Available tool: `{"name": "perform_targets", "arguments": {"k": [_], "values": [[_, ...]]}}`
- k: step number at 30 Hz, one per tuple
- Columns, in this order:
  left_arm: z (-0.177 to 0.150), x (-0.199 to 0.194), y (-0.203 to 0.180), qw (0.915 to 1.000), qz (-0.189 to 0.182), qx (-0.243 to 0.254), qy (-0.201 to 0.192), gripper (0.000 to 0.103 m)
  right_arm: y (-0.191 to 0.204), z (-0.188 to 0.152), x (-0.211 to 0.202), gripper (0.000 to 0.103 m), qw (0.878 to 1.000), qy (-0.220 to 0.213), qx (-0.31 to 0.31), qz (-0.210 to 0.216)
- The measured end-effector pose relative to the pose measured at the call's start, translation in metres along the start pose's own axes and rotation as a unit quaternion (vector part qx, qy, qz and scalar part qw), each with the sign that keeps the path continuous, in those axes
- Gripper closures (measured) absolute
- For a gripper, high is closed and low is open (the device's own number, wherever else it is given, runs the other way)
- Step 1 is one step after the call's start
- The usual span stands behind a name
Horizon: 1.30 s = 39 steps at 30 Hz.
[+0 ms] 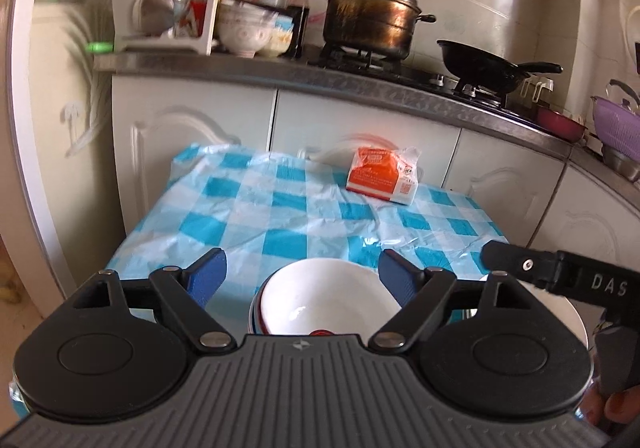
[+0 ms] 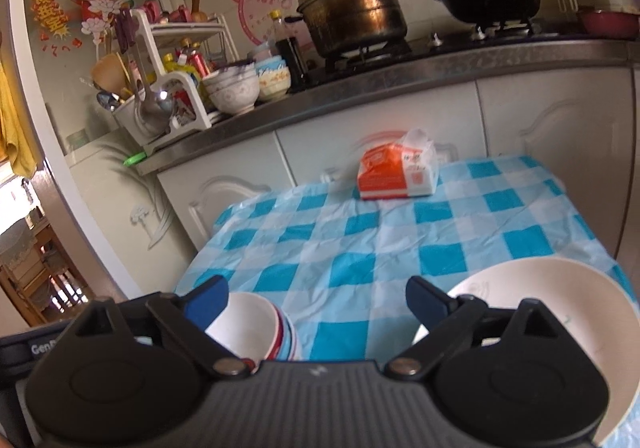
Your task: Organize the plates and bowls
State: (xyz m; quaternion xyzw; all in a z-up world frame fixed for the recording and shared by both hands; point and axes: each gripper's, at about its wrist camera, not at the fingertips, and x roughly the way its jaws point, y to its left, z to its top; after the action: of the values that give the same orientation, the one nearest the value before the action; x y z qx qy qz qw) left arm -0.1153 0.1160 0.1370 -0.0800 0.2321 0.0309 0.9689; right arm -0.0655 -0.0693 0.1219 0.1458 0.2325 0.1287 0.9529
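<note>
Left gripper (image 1: 302, 272): blue fingers spread wide, nothing pinched. A stack of white bowls (image 1: 326, 298) sits at lower centre of the left wrist view, below and between the fingers; no pad contact visible. In the right wrist view the same stack (image 2: 250, 324) shows at lower left, partly behind the left-hand finger.

Right gripper (image 2: 316, 302): fingers likewise spread, gripping nothing; bare blue-and-white checked tablecloth (image 2: 360, 244) between them. A large white plate (image 2: 560, 312) lies at lower right, partly under the right-hand finger.

An orange and white packet (image 2: 394, 172) rests at the cloth's far edge, upper centre. On the counter behind: a steel pot (image 2: 354, 12), a black wok (image 2: 490, 2), and stacked bowls (image 2: 234, 88) beside a utensil rack (image 2: 160, 96) at left
</note>
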Motion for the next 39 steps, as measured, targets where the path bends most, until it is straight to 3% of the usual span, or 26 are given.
{"name": "perform_targets", "arguments": {"k": [5, 18, 34, 39], "values": [[0.002, -0.008, -0.014, 0.9999, -0.001, 0.014, 0.008, 0.0, -0.004, 0.004, -0.021, 0.001, 0.999, -0.03, -0.003, -0.019], [0.001, -0.037, -0.037, 0.9992, 0.01, 0.037, -0.014, 0.0, -0.008, 0.009, -0.063, 0.001, 0.993, -0.085, -0.022, -0.075], [-0.016, -0.05, -0.044, 0.9984, 0.011, 0.053, -0.014, 0.0, -0.016, -0.012, -0.093, 0.001, 0.989, -0.084, -0.01, -0.123], [-0.026, -0.047, -0.046, 0.9982, 0.008, 0.059, 0.003, 0.0, -0.013, -0.024, -0.098, 0.001, 0.988, -0.087, -0.018, -0.13]]}}
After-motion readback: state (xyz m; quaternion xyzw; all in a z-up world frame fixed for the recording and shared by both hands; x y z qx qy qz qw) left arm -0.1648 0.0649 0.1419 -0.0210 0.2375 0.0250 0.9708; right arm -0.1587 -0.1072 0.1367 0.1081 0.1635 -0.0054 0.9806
